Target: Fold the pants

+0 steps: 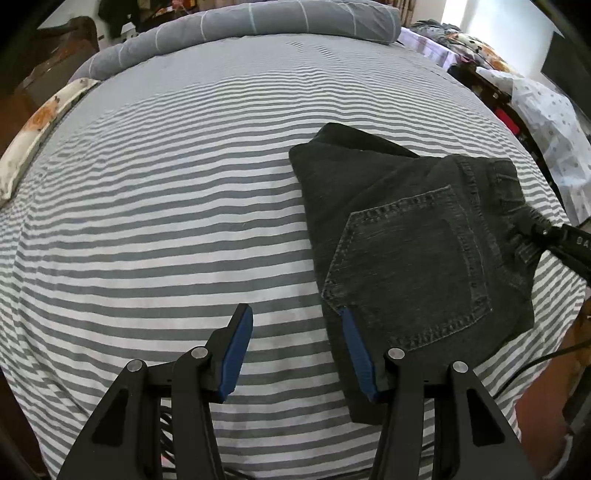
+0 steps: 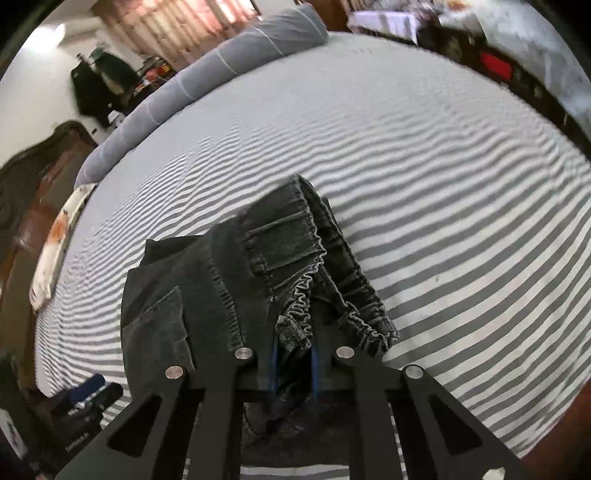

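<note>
Dark grey jeans (image 1: pixel 413 251) lie folded into a compact stack on the striped bed, back pocket up, at the right of the left wrist view. My left gripper (image 1: pixel 295 350) is open and empty, its right finger at the jeans' near left edge. My right gripper (image 2: pixel 293 369) is shut on the jeans' elastic waistband (image 2: pixel 295 266), which bunches up between its blue pads. It also shows in the left wrist view (image 1: pixel 546 232), gripping the waistband at the stack's right edge.
The bed has a grey and white striped sheet (image 1: pixel 166 221). A rolled grey duvet (image 1: pixel 258 29) lies along its far edge, and a patterned pillow (image 1: pixel 37 129) at the left. Cluttered furniture (image 1: pixel 517 92) stands on the right. A dark wooden headboard (image 2: pixel 33 192) is on the left.
</note>
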`<state>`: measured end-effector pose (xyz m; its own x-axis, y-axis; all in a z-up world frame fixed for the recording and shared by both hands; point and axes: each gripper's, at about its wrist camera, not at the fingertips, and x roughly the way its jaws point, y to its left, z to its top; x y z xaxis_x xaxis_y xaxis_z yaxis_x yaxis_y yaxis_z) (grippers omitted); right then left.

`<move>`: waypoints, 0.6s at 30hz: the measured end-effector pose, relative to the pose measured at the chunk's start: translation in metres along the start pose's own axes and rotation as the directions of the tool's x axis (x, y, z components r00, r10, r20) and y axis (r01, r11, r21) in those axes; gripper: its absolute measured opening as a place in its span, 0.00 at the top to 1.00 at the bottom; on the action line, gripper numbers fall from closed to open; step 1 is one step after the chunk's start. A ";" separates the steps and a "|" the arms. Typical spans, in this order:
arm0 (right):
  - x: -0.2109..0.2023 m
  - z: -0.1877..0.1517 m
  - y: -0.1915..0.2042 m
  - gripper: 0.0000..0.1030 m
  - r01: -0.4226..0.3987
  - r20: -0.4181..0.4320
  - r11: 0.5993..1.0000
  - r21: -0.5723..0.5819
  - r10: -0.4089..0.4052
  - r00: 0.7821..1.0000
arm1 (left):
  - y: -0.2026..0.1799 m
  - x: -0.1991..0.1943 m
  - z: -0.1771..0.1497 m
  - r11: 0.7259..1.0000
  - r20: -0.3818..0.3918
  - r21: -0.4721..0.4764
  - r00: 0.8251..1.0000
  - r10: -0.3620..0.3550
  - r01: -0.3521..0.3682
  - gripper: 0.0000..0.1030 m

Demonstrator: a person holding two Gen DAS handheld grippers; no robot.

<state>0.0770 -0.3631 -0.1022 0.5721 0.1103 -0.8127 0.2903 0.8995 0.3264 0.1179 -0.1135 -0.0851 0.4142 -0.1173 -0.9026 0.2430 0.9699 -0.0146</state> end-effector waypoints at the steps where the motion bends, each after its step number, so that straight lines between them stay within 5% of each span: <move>1: -0.005 0.000 0.003 0.90 0.009 0.011 1.000 -0.013 -0.009 1.000 | -0.001 -0.002 0.000 1.000 0.003 0.003 1.000 0.000 0.000 0.50; 10: -0.030 -0.013 0.010 0.90 0.094 0.069 0.993 -0.064 -0.090 0.994 | -0.013 -0.012 0.002 0.999 0.028 0.043 1.000 0.000 -0.002 0.49; 18: 0.007 -0.026 -0.014 0.88 0.124 -0.021 0.992 0.014 -0.124 0.992 | -0.026 0.001 -0.002 0.995 0.011 0.095 1.000 0.011 -0.012 0.49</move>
<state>0.0569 -0.3643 -0.1255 0.5154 0.0071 -0.8569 0.3697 0.9003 0.2298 0.1104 -0.1389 -0.0862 0.4268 -0.1089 -0.8978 0.3202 0.9466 0.0374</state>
